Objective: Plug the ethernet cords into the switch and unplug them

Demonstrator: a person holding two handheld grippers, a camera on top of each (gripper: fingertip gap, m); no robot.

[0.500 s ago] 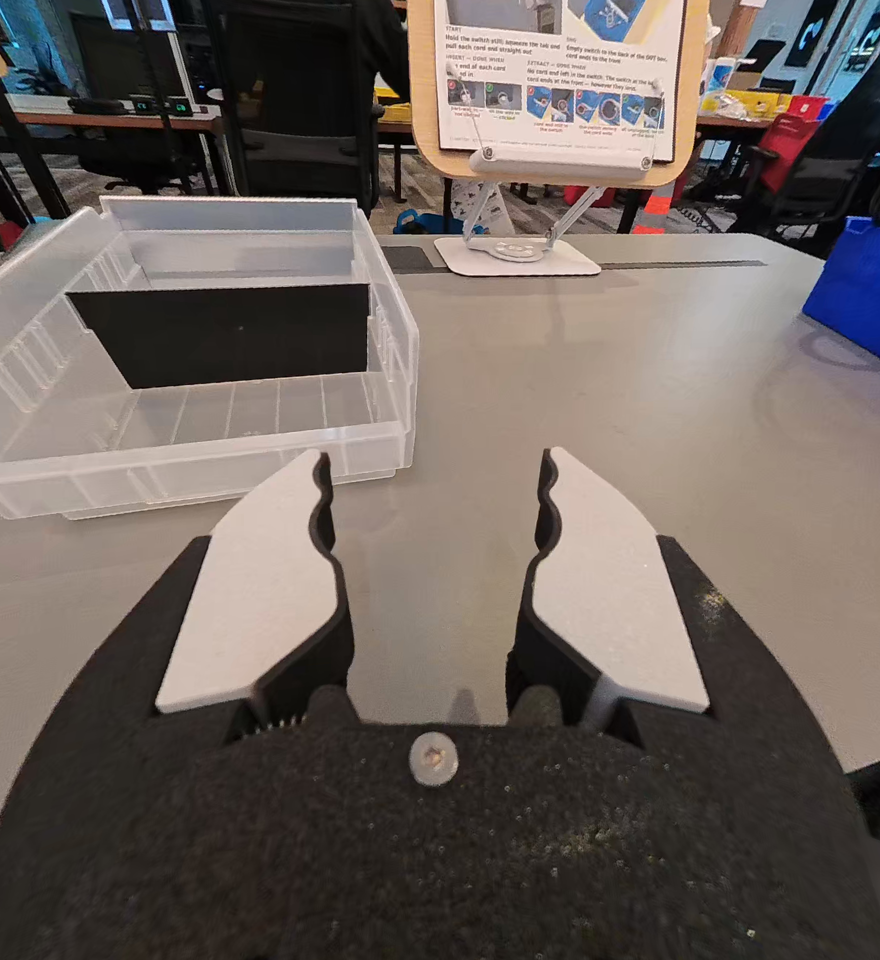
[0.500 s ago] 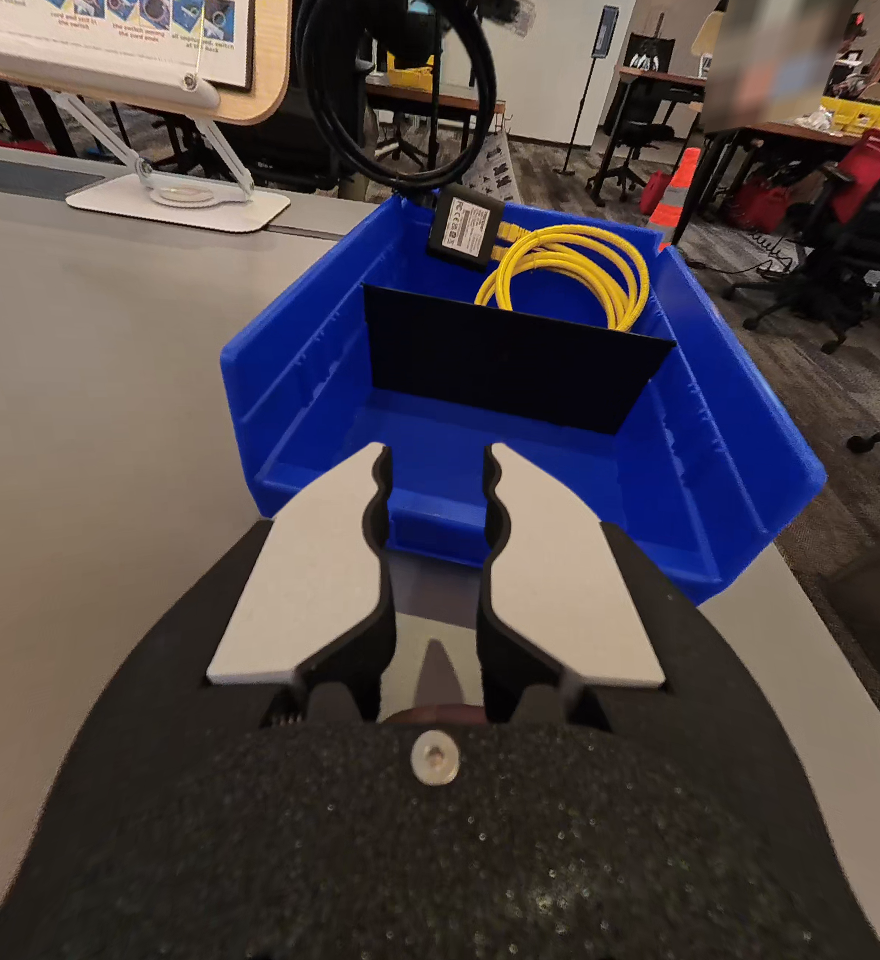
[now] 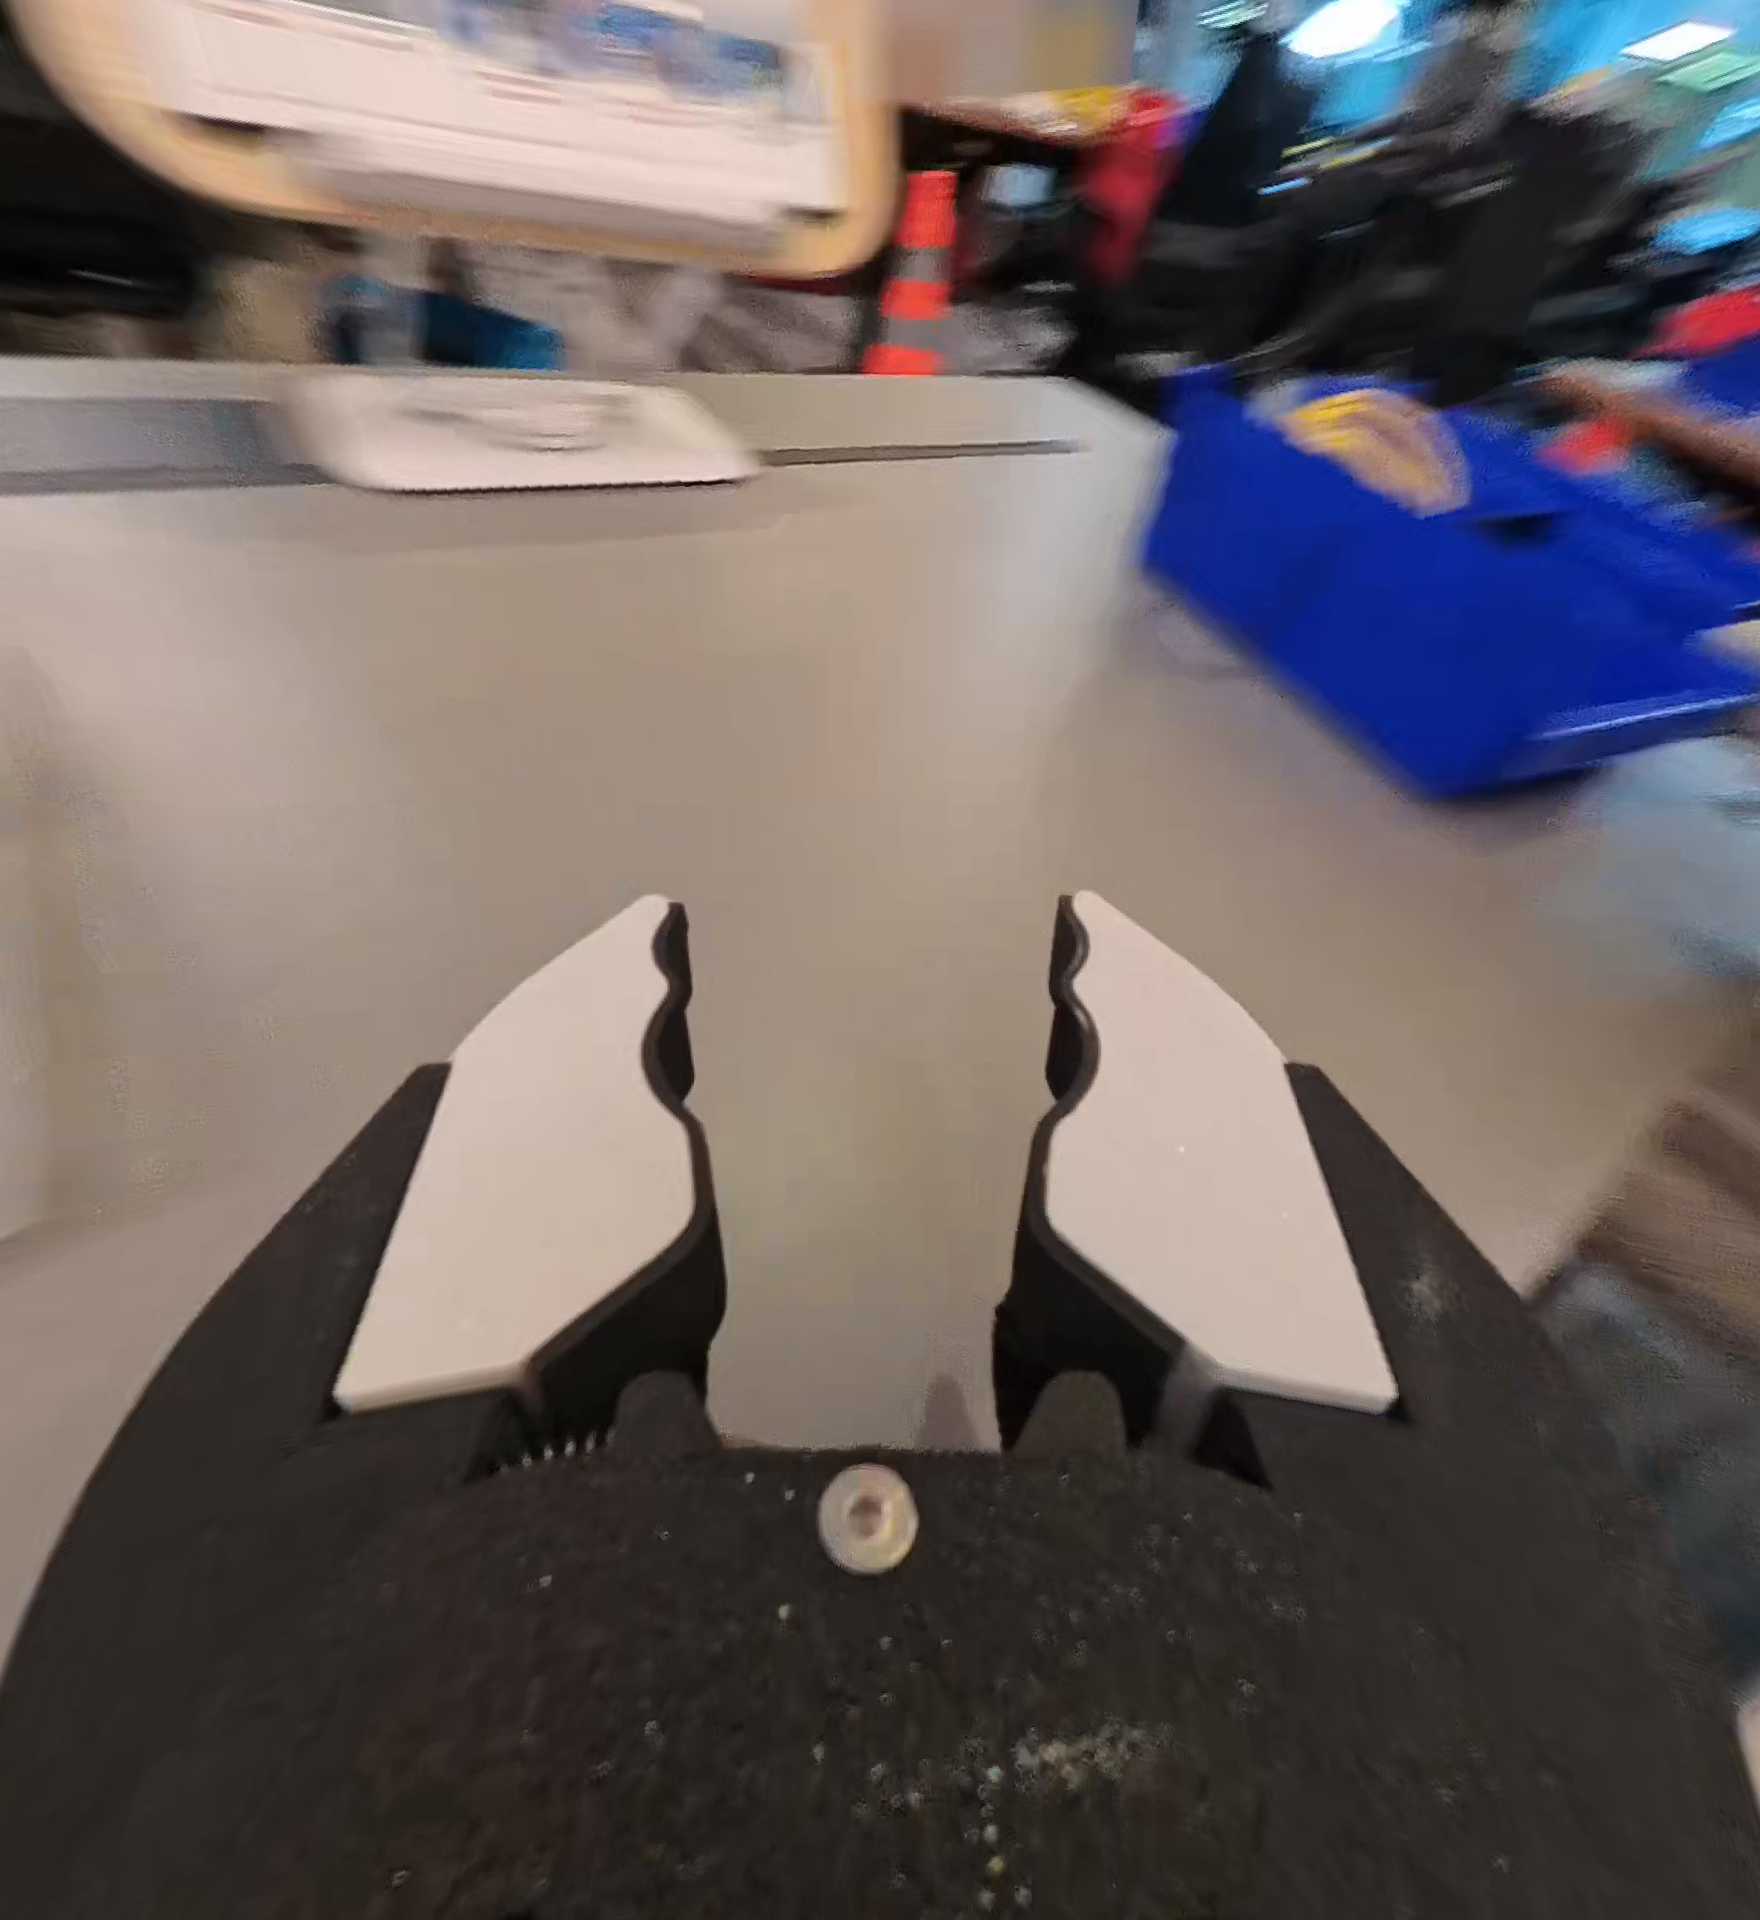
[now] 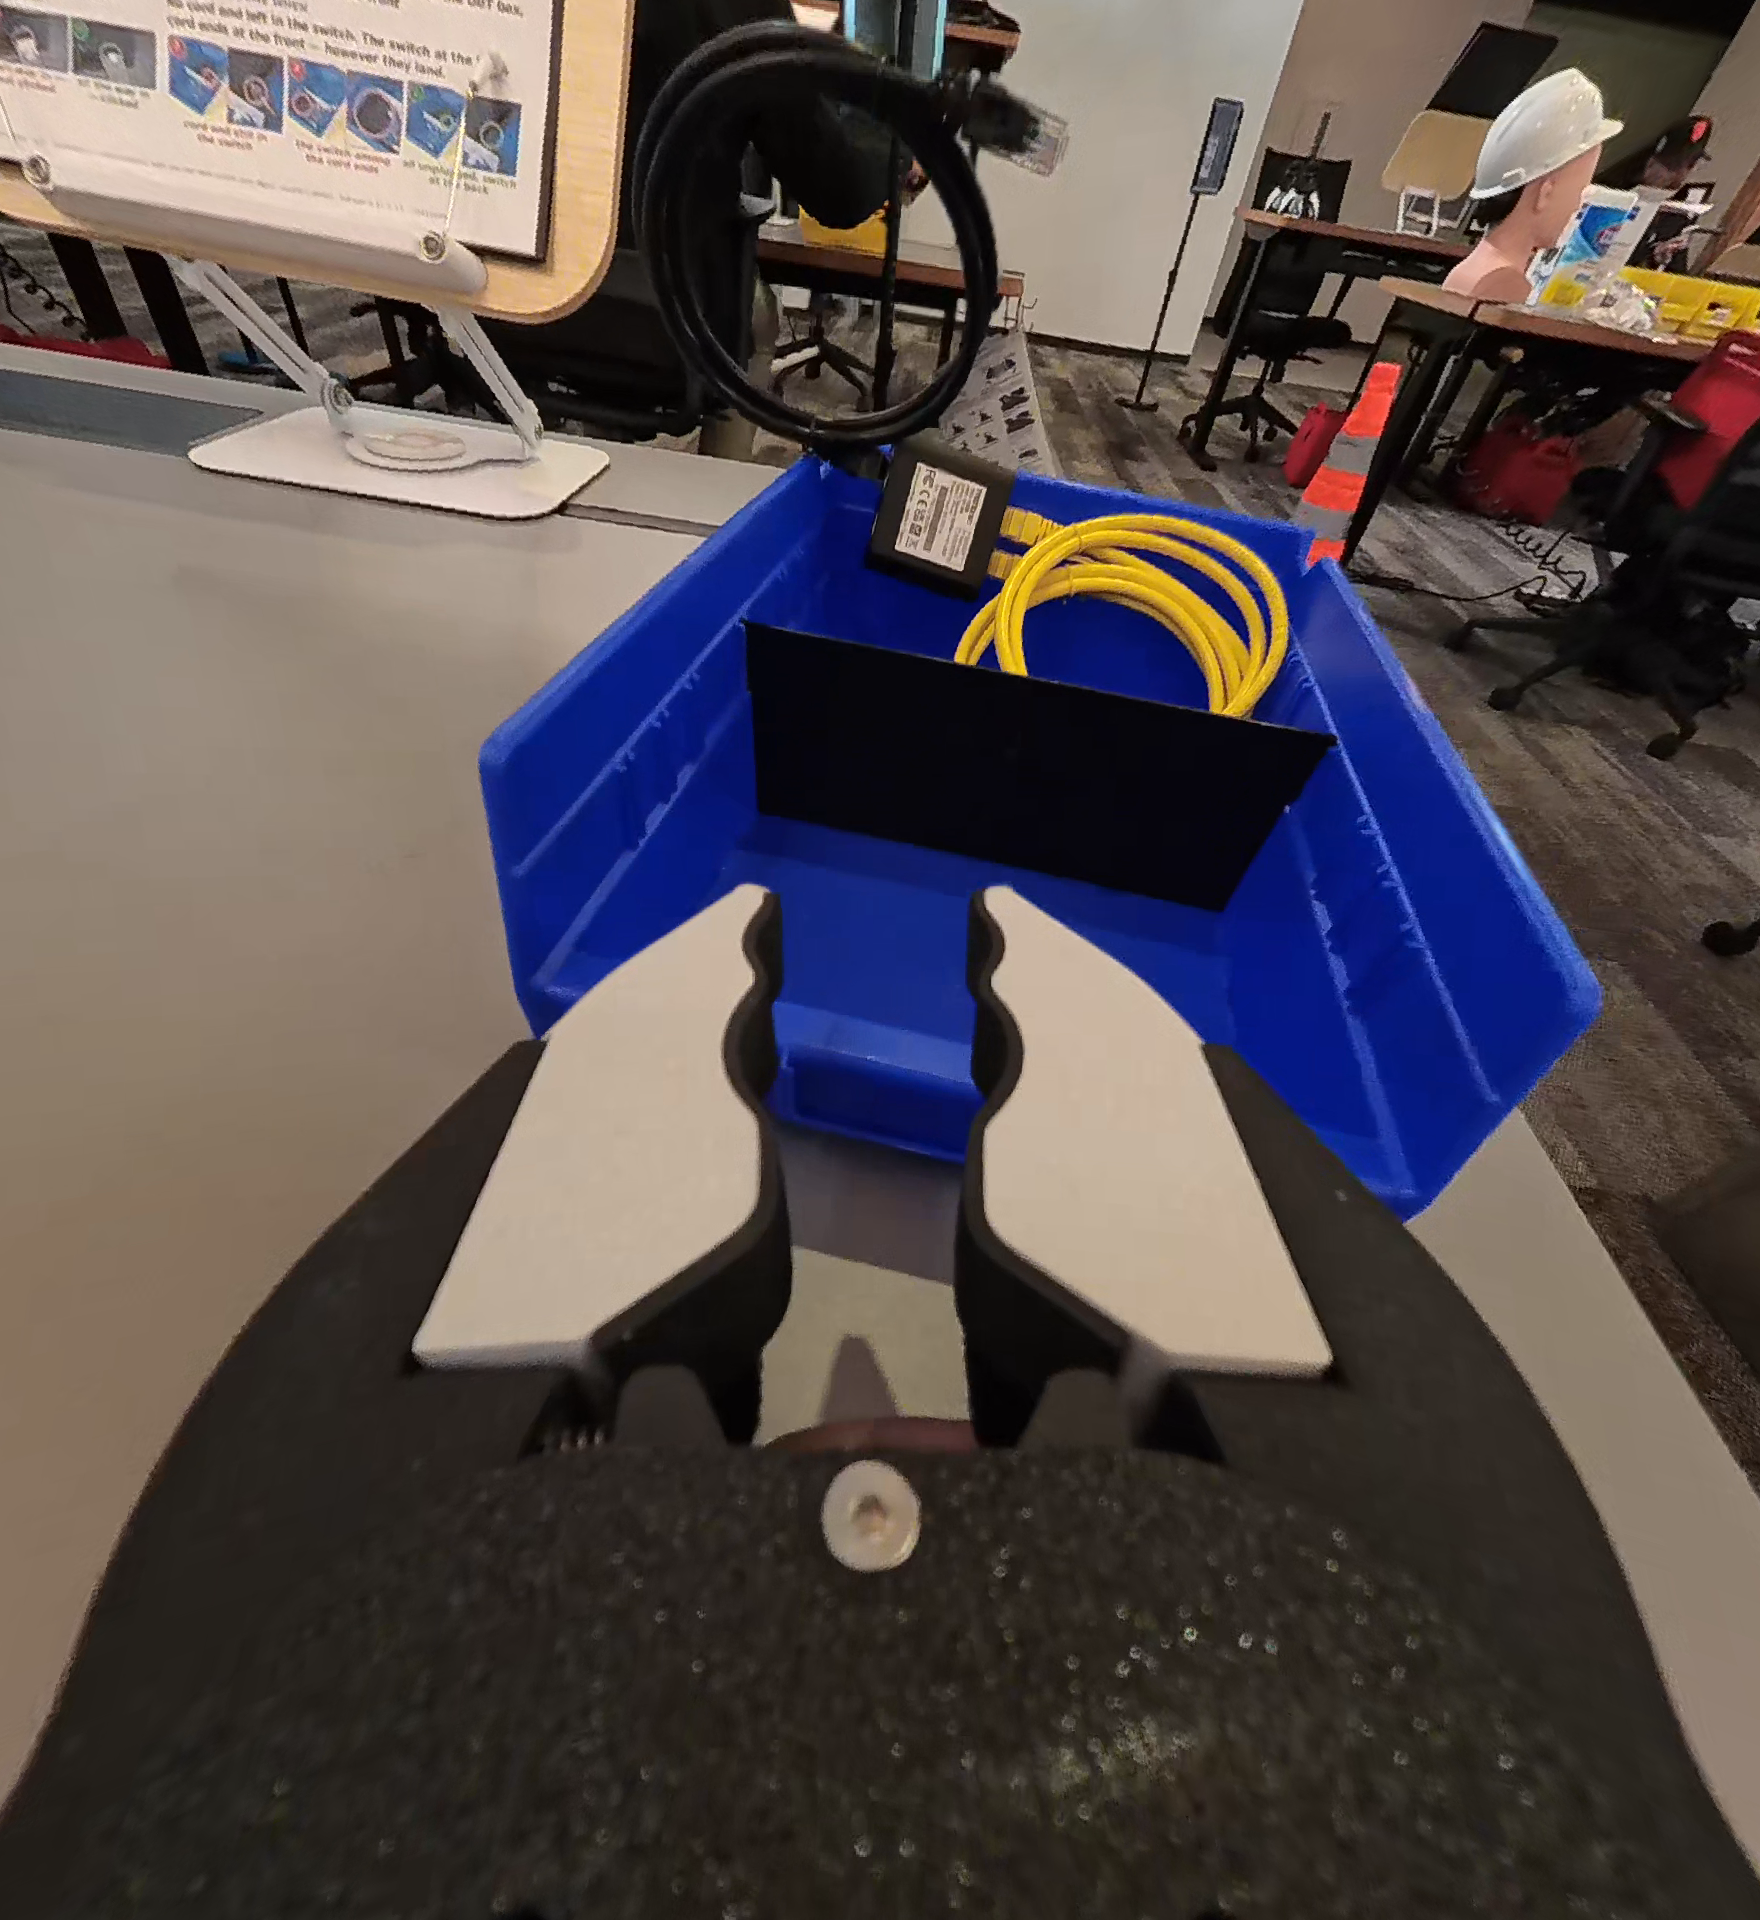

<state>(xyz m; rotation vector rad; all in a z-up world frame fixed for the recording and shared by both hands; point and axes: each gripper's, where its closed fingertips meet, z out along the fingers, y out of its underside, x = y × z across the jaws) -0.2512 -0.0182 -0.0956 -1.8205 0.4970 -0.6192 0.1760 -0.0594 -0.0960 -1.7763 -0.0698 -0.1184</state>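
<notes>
In the right wrist view a blue bin [image 4: 627, 748] stands on the grey table [image 4: 180, 779], split by a black divider [image 4: 1021, 769]. Behind the divider a small black switch [image 4: 943, 514] leans on the back wall, with a coiled yellow ethernet cord [image 4: 1146, 592] beside it. A coiled black cord [image 4: 814, 239] rises above the bin's back rim. My right gripper [image 4: 874, 894] is part open and empty, just before the bin's front wall. My left gripper [image 3: 865, 904] is wide open and empty over bare table. The left wrist view is blurred; the blue bin [image 3: 1427, 623] shows at its right.
An instruction board [image 4: 263, 125] on a white stand [image 4: 398, 457] stands at the table's back; it also shows blurred in the left wrist view [image 3: 460, 125]. The table's right edge runs just past the bin, with carpet, chairs and an orange cone [image 4: 1343, 457] beyond. My hands' fingertips stand some 45 cm from each other. The small black switch [image 4: 943, 514] sits 25 cm or so from the ends of my right fingers.
The left gripper has swung fast to the right: the clear bin has left its view and the blue bin has come in. Its jaws have narrowed a little. The right gripper has barely moved.
</notes>
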